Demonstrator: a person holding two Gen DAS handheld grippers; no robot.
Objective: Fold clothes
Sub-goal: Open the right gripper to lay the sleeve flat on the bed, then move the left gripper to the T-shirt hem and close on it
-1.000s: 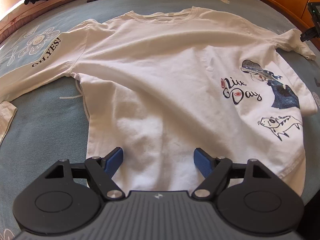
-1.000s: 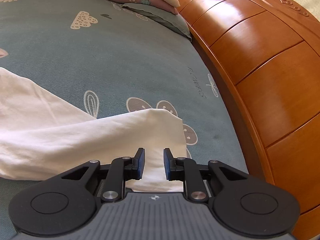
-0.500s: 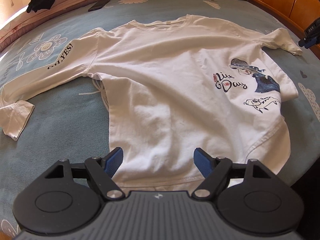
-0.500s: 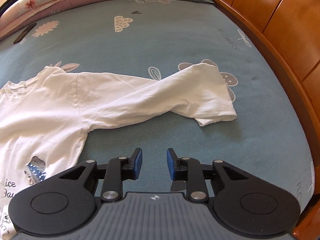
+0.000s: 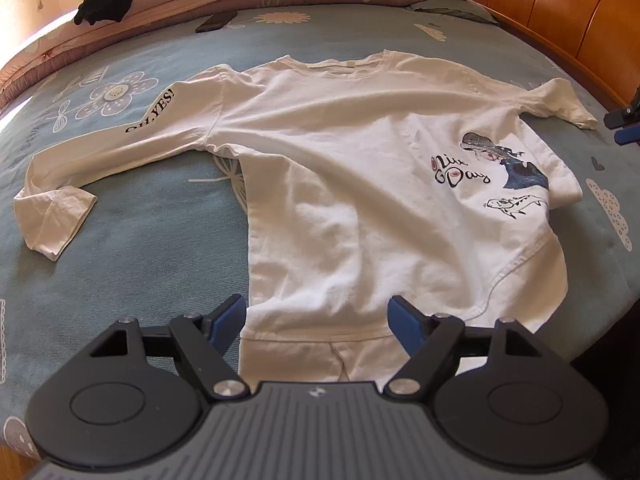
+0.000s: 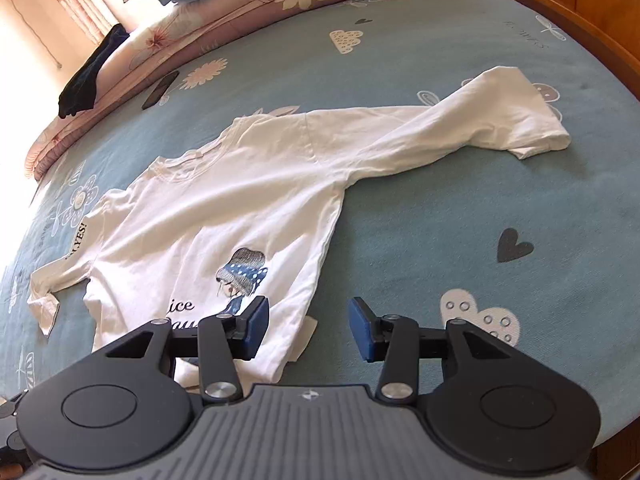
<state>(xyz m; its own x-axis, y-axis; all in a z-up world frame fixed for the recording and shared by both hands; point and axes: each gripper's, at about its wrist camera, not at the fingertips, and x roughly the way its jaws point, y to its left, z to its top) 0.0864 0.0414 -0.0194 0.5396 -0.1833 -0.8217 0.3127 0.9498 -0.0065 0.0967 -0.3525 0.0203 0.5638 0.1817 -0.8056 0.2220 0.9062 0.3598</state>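
Observation:
A white long-sleeved shirt (image 5: pixel 352 184) with a printed girl and lettering lies face up and spread flat on the blue bed sheet (image 5: pixel 132 248). Its "OH,YES!" sleeve (image 5: pixel 100 160) stretches left; the other sleeve (image 6: pixel 472 120) stretches toward the wooden bed frame. My left gripper (image 5: pixel 316 320) hovers open above the shirt's bottom hem, holding nothing. My right gripper (image 6: pixel 308 322) hangs above the shirt's side edge near the print. Its jaws are opening, and no cloth is gripped between them. A part of the right gripper (image 5: pixel 624 120) shows at the right edge of the left wrist view.
Folded floral quilts (image 6: pixel 224 20) and pillows are piled at the head of the bed. A black garment (image 6: pixel 88 76) lies on them, and a dark phone (image 6: pixel 160 90) rests on the sheet nearby. The orange wooden bed frame (image 5: pixel 560 4) runs along the right side.
Both grippers have pulled back from the shirt, so more of it shows. The right gripper has left the sleeve cuff, swung toward the shirt's body and widened its jaws. The left stays open.

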